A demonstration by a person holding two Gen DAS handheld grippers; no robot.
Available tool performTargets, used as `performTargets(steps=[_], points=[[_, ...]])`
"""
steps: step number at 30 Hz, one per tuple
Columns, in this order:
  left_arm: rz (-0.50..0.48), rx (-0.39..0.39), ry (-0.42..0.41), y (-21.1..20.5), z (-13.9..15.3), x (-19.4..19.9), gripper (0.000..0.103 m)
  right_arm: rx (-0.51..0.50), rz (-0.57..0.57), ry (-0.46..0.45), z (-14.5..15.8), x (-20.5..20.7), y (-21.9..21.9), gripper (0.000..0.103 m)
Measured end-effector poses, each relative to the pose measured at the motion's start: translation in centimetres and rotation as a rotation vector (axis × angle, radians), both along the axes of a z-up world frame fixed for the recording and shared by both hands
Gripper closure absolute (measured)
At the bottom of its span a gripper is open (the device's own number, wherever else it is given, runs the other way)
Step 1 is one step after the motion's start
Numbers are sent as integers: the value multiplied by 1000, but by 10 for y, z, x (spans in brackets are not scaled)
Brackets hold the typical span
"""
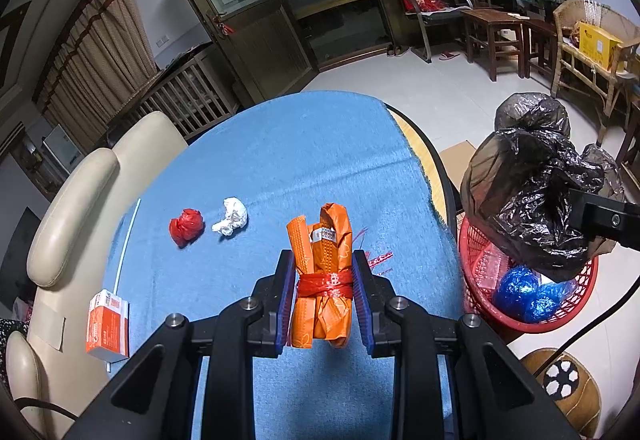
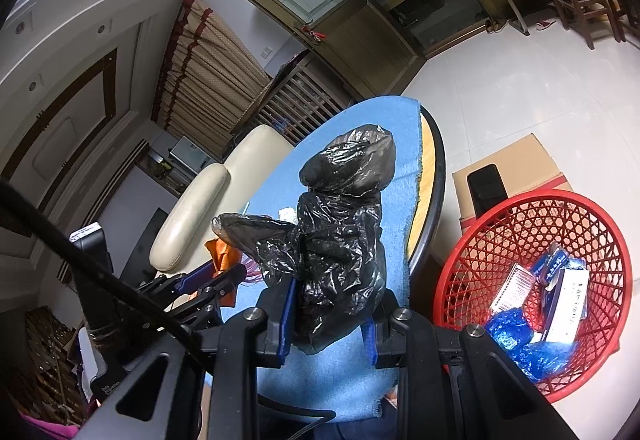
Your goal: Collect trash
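My left gripper [image 1: 323, 292] is shut on an orange bundle [image 1: 324, 260] tied with a red band, held above the blue cloth [image 1: 304, 159] on the table. A red crumpled ball [image 1: 185, 226] and a white crumpled paper [image 1: 232, 216] lie on the cloth to the left, and an orange box [image 1: 108, 324] sits near the table's left edge. My right gripper [image 2: 332, 316] is shut on a crumpled black plastic bag [image 2: 340, 240], also in the left wrist view [image 1: 536, 191], held near the table's right edge. The red basket [image 2: 500, 224] stands on the floor to the right.
The basket holds blue crumpled plastic [image 2: 516, 336] and small boxes [image 2: 560, 304]. A cardboard box [image 2: 520, 159] sits on the floor behind it. A cream sofa [image 1: 76, 211] stands left of the table. Wooden chairs [image 1: 496, 35] stand at the far right.
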State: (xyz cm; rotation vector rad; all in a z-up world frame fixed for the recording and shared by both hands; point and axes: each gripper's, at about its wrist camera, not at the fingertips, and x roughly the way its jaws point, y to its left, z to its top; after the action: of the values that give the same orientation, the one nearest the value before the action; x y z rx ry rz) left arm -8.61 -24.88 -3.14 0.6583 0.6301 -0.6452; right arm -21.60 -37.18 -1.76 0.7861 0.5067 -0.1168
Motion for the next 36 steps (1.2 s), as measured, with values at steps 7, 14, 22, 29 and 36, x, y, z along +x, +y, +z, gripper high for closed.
performTargets(steps=[7,14,22,29,36], points=[[2,4,4,-3,-2,0,73,3,5,9,-3,3,0,74],[-4,8,1,-7,-2,-4,73,4,-3,4,-2,0,-4,74],[-23,15,-6,-15,-2,-12,73,6,-30,-7,-1,-13,-7,74],[-39,29,-19,-22,-3,-19,73,15,-52,-15,-5,-25,-12,74],[-57,42,-25,-31,-4,-27,73,32,-69,-25,-7,-34,-19,74]])
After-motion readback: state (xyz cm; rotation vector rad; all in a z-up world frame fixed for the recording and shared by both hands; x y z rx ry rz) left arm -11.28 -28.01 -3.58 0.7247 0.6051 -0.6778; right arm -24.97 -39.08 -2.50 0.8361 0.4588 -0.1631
